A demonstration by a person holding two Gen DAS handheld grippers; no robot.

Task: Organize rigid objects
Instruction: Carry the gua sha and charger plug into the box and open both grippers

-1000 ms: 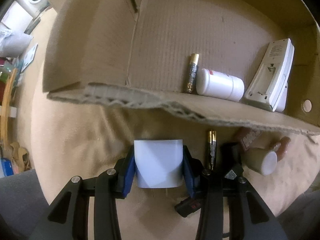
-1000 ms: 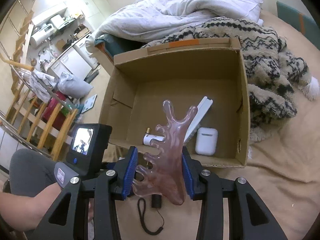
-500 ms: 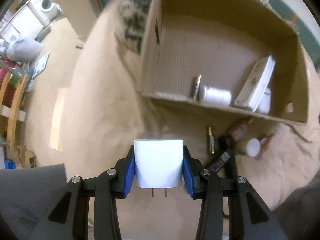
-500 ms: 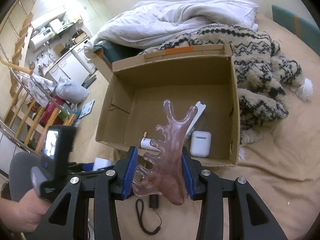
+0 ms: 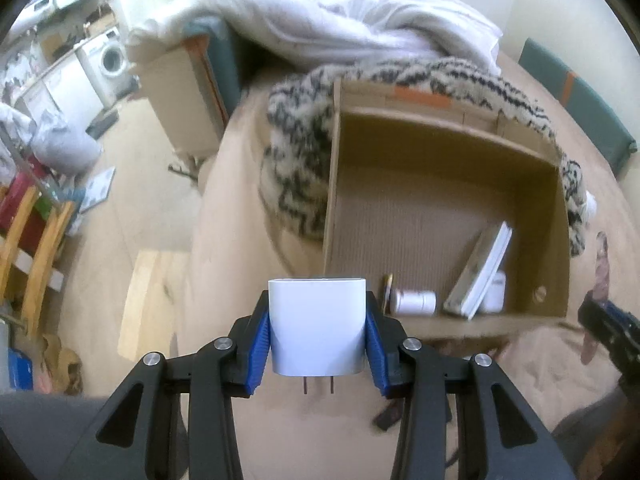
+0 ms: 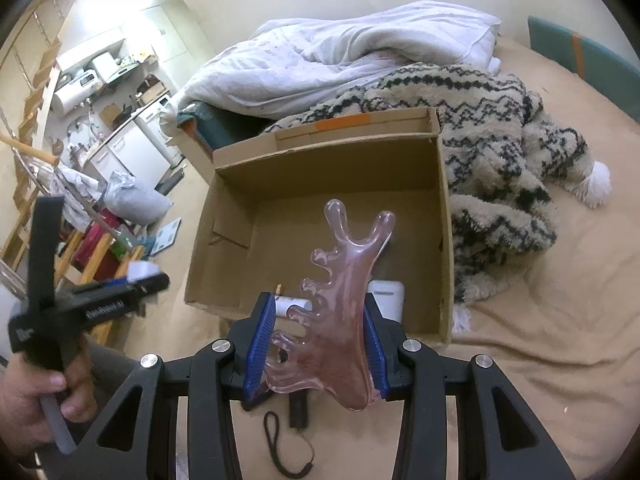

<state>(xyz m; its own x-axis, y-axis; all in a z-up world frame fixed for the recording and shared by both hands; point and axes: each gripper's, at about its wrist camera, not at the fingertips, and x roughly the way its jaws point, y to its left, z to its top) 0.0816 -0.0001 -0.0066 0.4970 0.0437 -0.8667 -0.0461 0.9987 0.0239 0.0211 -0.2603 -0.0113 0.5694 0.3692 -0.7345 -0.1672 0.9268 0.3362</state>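
Observation:
My left gripper [image 5: 317, 334] is shut on a white plug adapter [image 5: 317, 326], prongs pointing back toward me, held high in front of the open cardboard box [image 5: 436, 136]. Inside the box lie a battery [image 5: 386, 286], a white bottle [image 5: 414, 302], a white remote [image 5: 482, 268] and a white case [image 5: 495, 295]. My right gripper [image 6: 318, 340] is shut on a pink translucent comb-shaped tool [image 6: 340, 292], held before the same box [image 6: 236, 224]. The left gripper [image 6: 136, 280] appears at the left of the right wrist view, a hand [image 6: 24, 404] on its handle.
The box sits on a beige bed cover [image 6: 540, 340]. A patterned fleece blanket [image 6: 500, 120] and a white duvet [image 6: 340, 60] lie behind and right of it. A black item with a cord loop [image 6: 288, 448] lies near the front. Floor clutter and wooden rails [image 5: 36, 232] are at left.
My left gripper has risen well above the bed with the adapter, so the whole box now shows below it. The right gripper has stayed almost still with the pink tool.

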